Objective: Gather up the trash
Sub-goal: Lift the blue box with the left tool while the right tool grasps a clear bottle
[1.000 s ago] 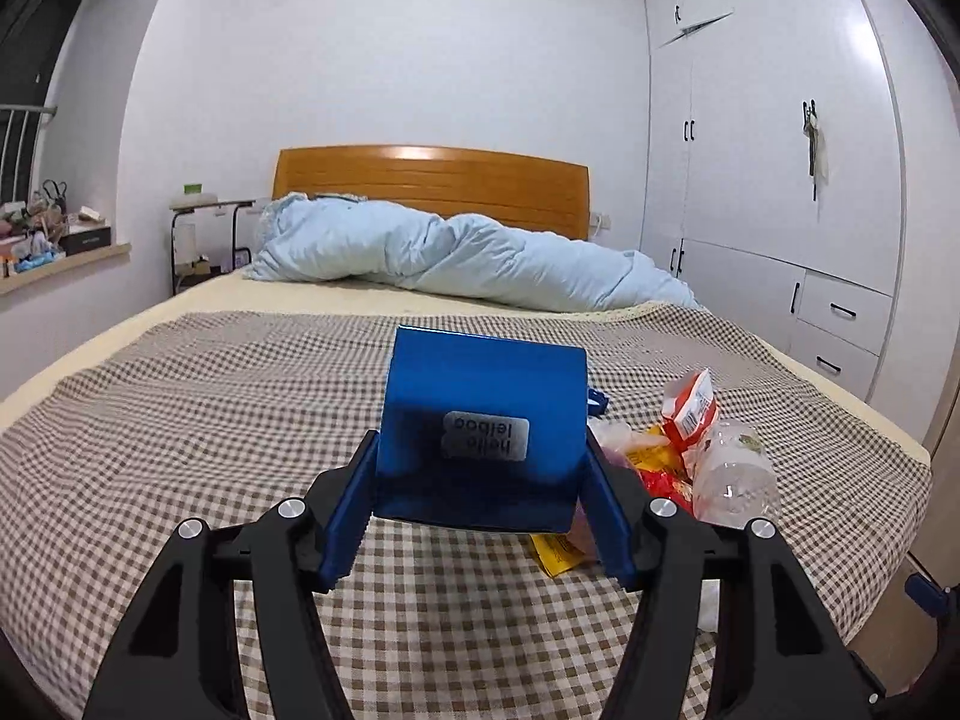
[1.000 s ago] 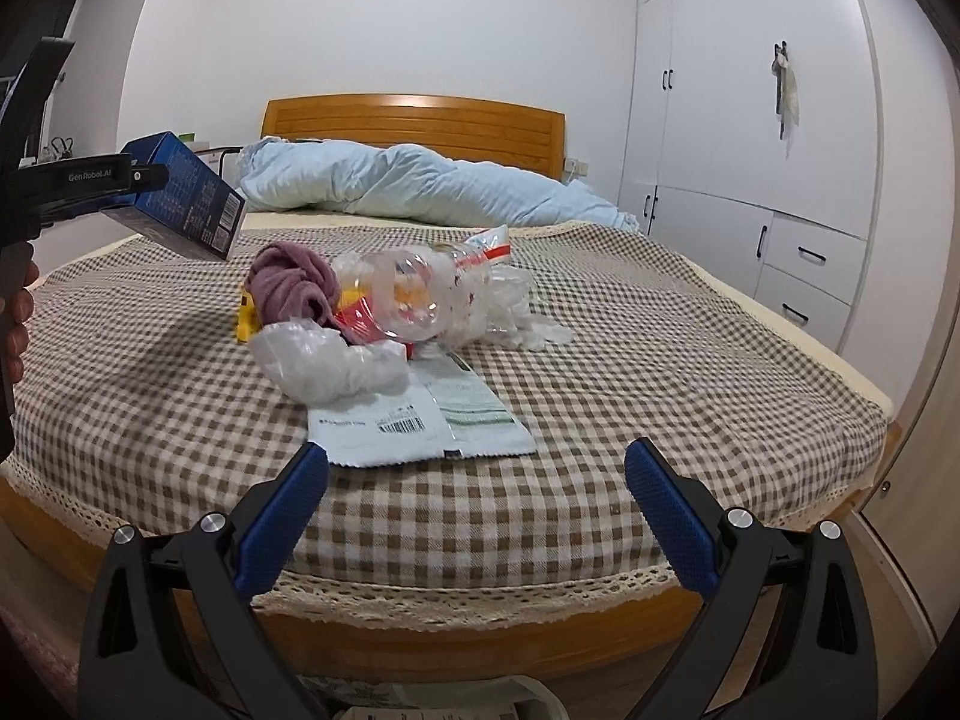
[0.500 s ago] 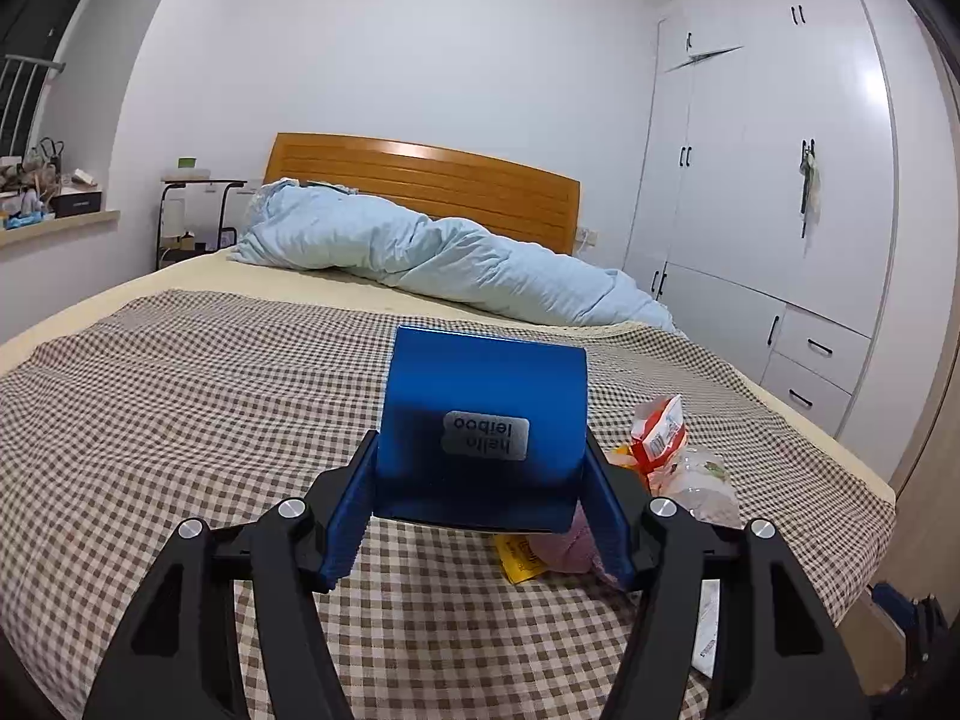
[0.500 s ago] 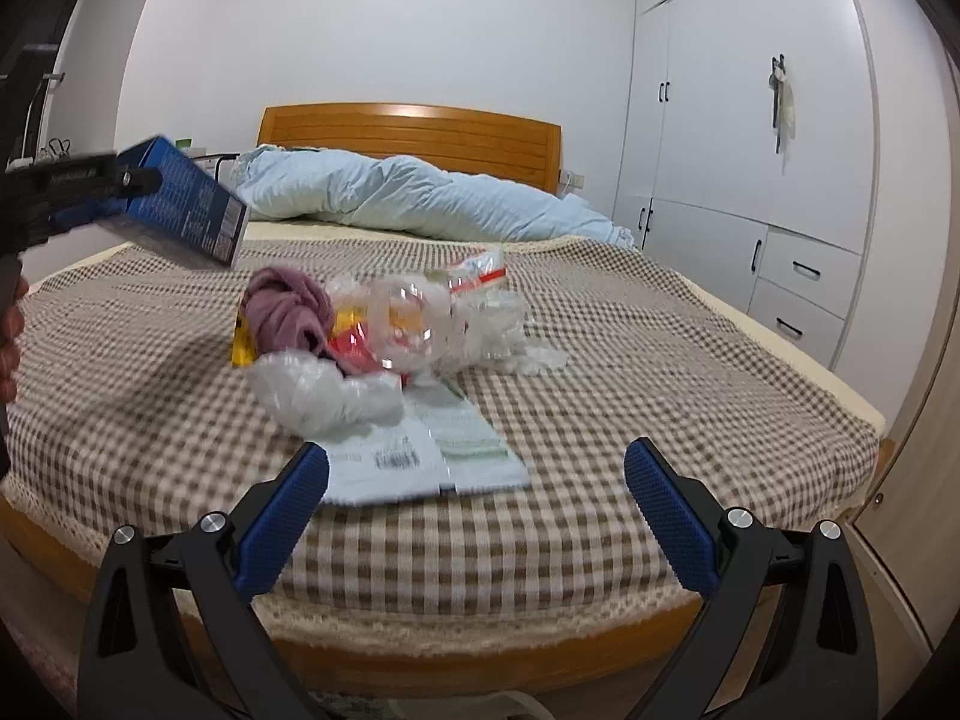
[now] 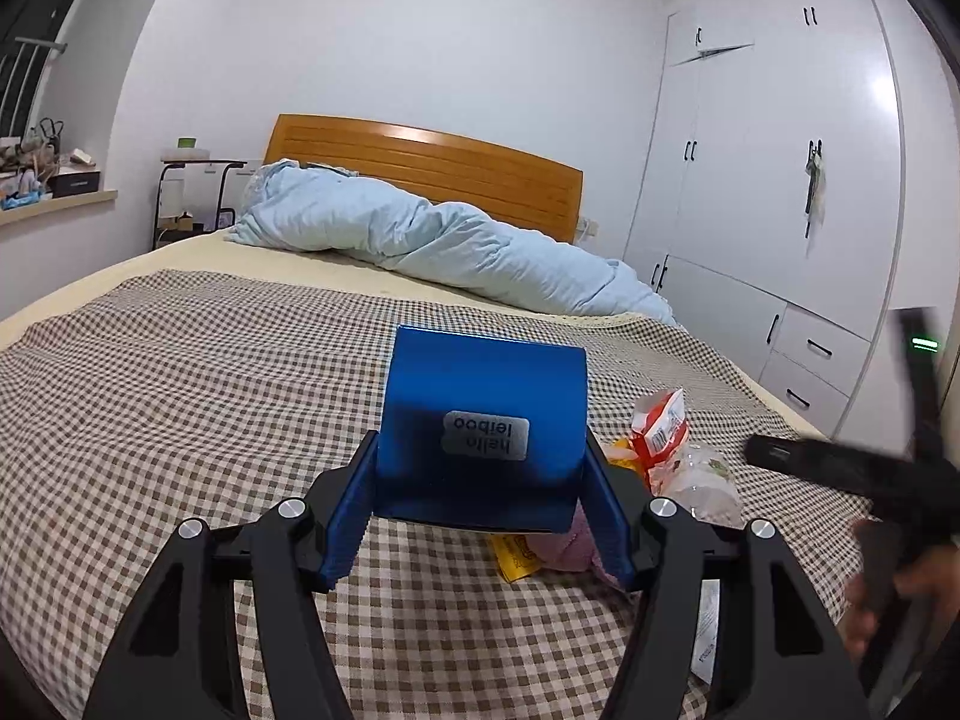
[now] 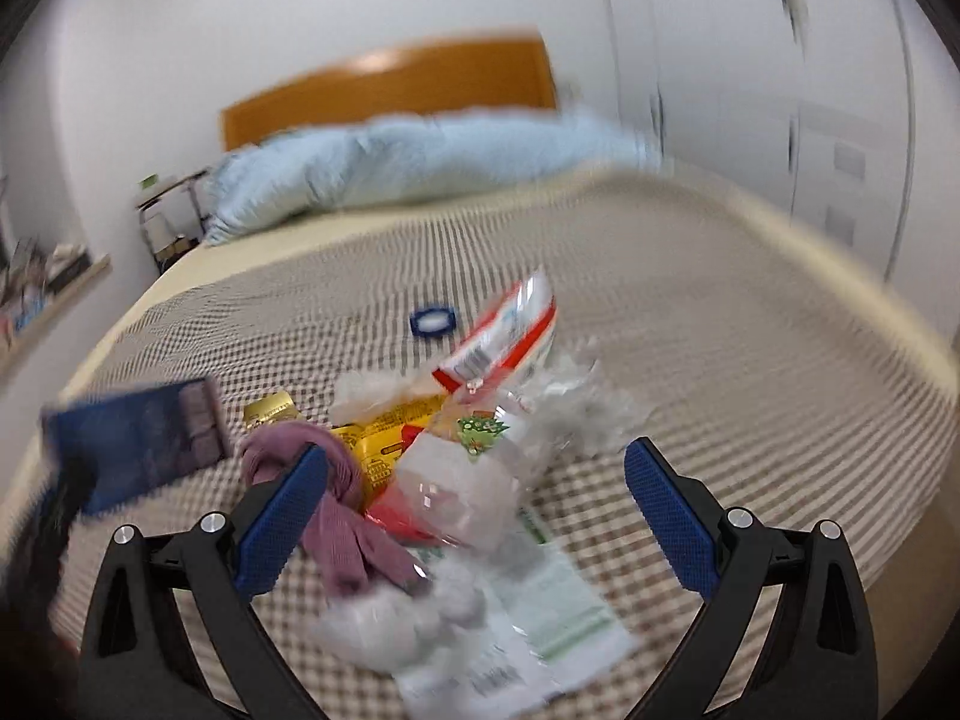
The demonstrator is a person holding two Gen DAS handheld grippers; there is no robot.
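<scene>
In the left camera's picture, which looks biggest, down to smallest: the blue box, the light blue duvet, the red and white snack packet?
1. Light blue duvet, widest though farthest.
2. Blue box, clamped in the left gripper; nearness inflates it, so its rank against the duvet is unsure.
3. Red and white snack packet, clearly smallest.

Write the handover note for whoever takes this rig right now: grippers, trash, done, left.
Left gripper: shut on the blue box, held above the checked bedspread.
Right gripper: open and empty, over the trash pile.
Pile on the bedspread: purple cloth, yellow wrapper, red-and-white snack bag, clear plastic bags, printed paper slips.
Done: box picked up.
Left: the whole pile. No bin or bag in view.
</scene>
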